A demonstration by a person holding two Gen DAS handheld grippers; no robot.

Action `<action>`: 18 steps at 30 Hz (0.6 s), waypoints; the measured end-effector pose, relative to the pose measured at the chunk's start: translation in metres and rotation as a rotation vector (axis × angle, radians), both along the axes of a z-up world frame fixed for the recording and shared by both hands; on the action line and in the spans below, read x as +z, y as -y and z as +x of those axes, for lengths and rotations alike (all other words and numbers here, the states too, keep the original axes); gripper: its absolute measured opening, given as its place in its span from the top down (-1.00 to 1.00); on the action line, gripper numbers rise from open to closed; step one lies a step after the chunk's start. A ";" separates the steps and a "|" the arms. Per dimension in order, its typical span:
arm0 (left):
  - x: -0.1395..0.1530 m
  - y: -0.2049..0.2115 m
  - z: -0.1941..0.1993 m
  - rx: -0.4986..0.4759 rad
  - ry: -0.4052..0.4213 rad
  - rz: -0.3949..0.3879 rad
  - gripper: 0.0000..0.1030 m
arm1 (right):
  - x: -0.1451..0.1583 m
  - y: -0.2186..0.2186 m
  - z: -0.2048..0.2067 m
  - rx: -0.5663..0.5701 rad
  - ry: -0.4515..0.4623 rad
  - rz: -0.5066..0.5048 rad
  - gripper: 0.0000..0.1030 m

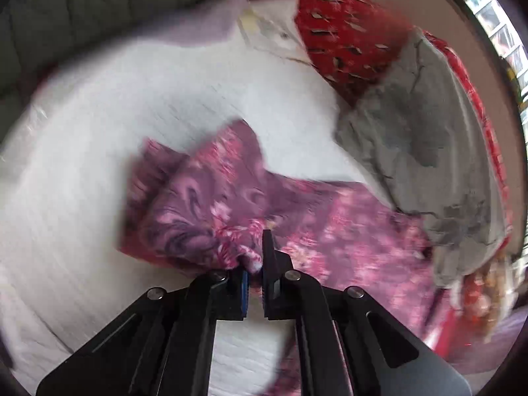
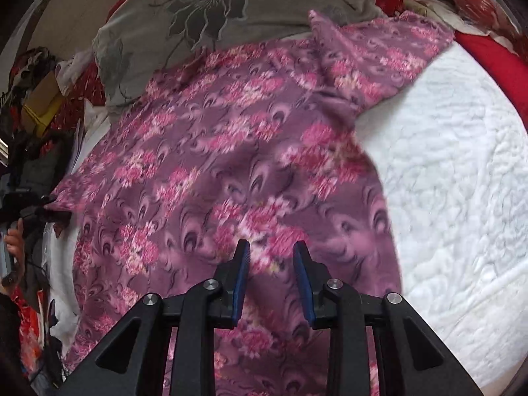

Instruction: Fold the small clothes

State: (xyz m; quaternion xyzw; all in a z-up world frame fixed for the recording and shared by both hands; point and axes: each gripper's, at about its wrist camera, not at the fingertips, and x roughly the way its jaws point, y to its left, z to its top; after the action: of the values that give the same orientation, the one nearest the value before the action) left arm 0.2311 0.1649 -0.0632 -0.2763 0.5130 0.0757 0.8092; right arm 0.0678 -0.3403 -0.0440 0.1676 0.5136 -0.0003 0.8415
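Item: one purple garment (image 2: pixel 211 165) with pink floral print, soft fleece-like cloth, lying on the white quilted bedcover (image 2: pixel 455 171). In my right wrist view it is spread mostly flat across the middle and left of the bed, one sleeve (image 2: pixel 379 52) reaching toward the far right, its top edge touching the grey pillow. In my left wrist view the same garment (image 1: pixel 211 198) appears bunched and partly turned over on itself, a loose flap lifted off the cover; that view is blurred. My left gripper (image 1: pixel 255 260) has its jaws drawn together on a pinch of the purple cloth, a small fold of which shows between the pads. My right gripper (image 2: pixel 271 257) hangs over the garment with its blue-padded jaws parted and nothing between them; I cannot tell whether the tips touch the cloth. Adjoining: grey pillow with dark flower pattern (image 2: pixel 237 10) at the head of the bed, seen also at the right of my left view (image 1: pixel 439 151). Red patterned bedding (image 1: pixel 346 33) behind the pillow. A pale lilac cloth (image 1: pixel 211 19) at the far edge of the cover. A dark quilted surface (image 1: pixel 82 10) beyond the bed. Clutter of red fabric and a cardboard box (image 2: pixel 43 102) to the left.
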 end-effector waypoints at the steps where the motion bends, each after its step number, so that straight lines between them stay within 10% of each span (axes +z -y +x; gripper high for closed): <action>1: -0.010 -0.001 0.002 -0.013 -0.057 0.037 0.89 | -0.005 0.004 0.003 -0.006 -0.019 -0.008 0.40; 7: -0.023 0.015 -0.011 -0.091 -0.128 0.066 0.63 | 0.006 0.035 0.012 0.000 -0.005 0.076 0.41; 14: 0.000 0.071 -0.065 -0.355 -0.031 -0.091 0.30 | 0.032 0.193 0.032 -0.424 0.111 0.118 0.14; 18: 0.014 0.120 -0.075 -0.480 0.053 -0.008 0.19 | 0.030 0.261 0.067 -0.578 0.126 0.107 0.10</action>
State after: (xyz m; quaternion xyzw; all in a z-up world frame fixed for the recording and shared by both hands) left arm 0.1563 0.0445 -0.0490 -0.1513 0.5430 -0.1281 0.8160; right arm 0.1345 -0.6015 -0.0138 0.3505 0.3909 -0.2026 0.8266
